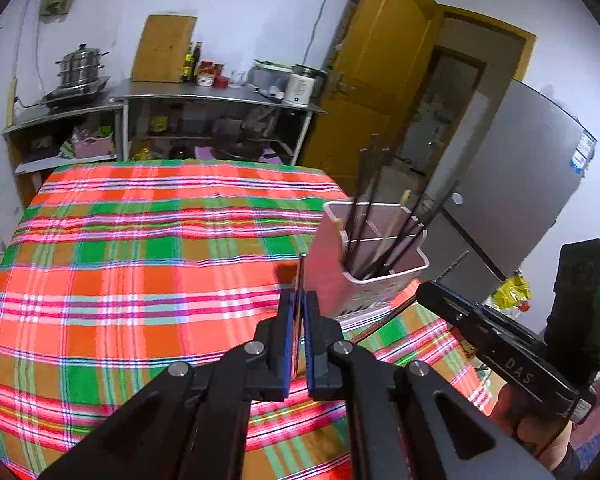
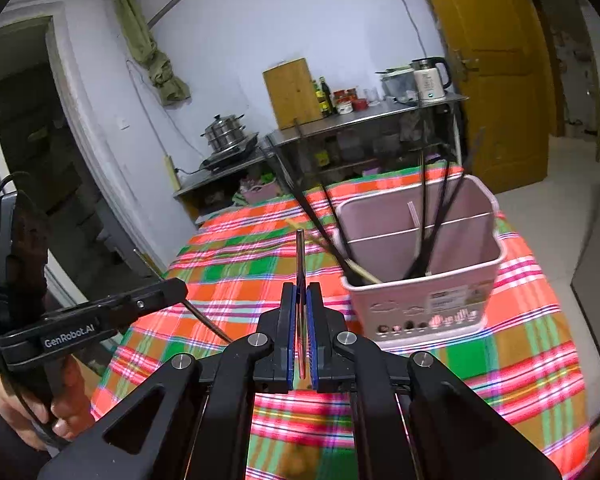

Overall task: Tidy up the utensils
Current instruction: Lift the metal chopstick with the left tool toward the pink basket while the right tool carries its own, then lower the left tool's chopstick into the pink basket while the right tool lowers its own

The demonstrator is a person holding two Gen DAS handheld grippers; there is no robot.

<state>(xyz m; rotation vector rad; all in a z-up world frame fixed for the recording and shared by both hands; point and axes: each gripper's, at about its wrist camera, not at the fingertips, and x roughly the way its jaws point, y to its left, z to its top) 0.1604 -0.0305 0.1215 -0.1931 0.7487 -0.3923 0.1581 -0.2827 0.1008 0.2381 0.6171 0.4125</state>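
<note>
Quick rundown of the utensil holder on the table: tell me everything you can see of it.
The utensil holder is a pale pink, plastic-looking rectangular bin with rounded corners, standing upright on the plaid tablecloth near the table's edge. Inner walls split it into compartments. A label and small printed pictures mark its near face. Several dark chopsticks and a few lighter wooden ones lean out of it at angles. Neither gripper touches it.

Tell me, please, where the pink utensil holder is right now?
The holder stands on the plaid tablecloth near the table's right edge, ahead and right of the right tool, with chopsticks in it.
</note>
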